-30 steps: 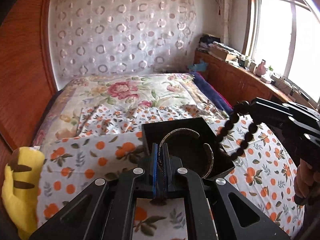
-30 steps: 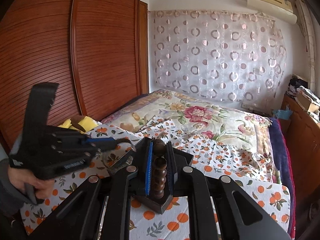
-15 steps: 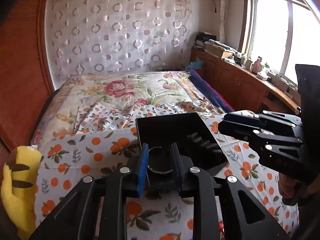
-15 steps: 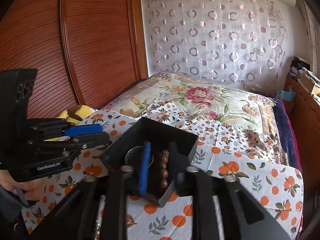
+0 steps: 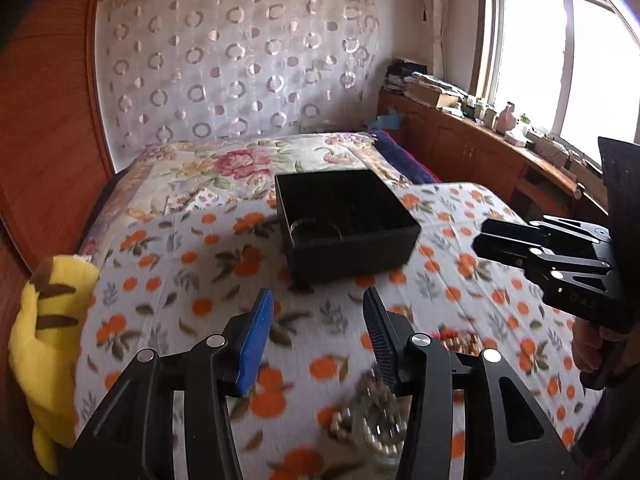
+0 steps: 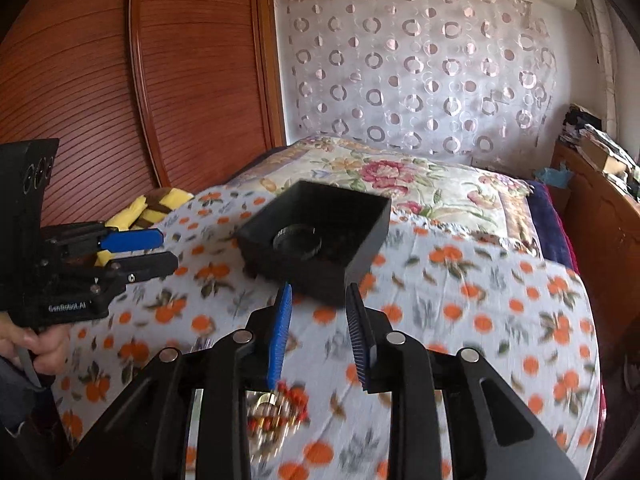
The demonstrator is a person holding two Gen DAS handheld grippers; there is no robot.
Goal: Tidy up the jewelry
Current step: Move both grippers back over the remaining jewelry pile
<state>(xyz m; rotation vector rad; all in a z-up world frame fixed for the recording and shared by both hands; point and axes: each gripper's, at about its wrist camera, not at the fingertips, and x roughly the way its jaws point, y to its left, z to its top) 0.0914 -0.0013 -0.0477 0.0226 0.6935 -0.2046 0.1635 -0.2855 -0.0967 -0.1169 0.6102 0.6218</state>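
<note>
A black open box (image 5: pixel 344 224) sits on the orange-print bedspread (image 5: pixel 180 280); a metal bangle (image 5: pixel 316 228) lies inside it, also seen in the right wrist view (image 6: pixel 297 242). My left gripper (image 5: pixel 316 320) is open and empty, pulled back short of the box. Blurred pearl-like beads (image 5: pixel 376 428) and a red and gold piece (image 5: pixel 460 342) lie on the spread near it. My right gripper (image 6: pixel 320 320) is open and empty, just short of the box (image 6: pixel 320 236). Red and gold jewelry (image 6: pixel 276 412) lies under its left finger.
A yellow striped plush toy (image 5: pixel 44 340) lies at the bed's left edge. A wooden wardrobe (image 6: pixel 132 80) stands on the left. A wooden counter (image 5: pixel 480 152) with clutter runs under the window on the right. A floral quilt (image 5: pixel 248 164) covers the far bed.
Both grippers let go of their jewelry in the box, opened, and drew back and down toward the near bedspread. The bangle now lies in the box.
</note>
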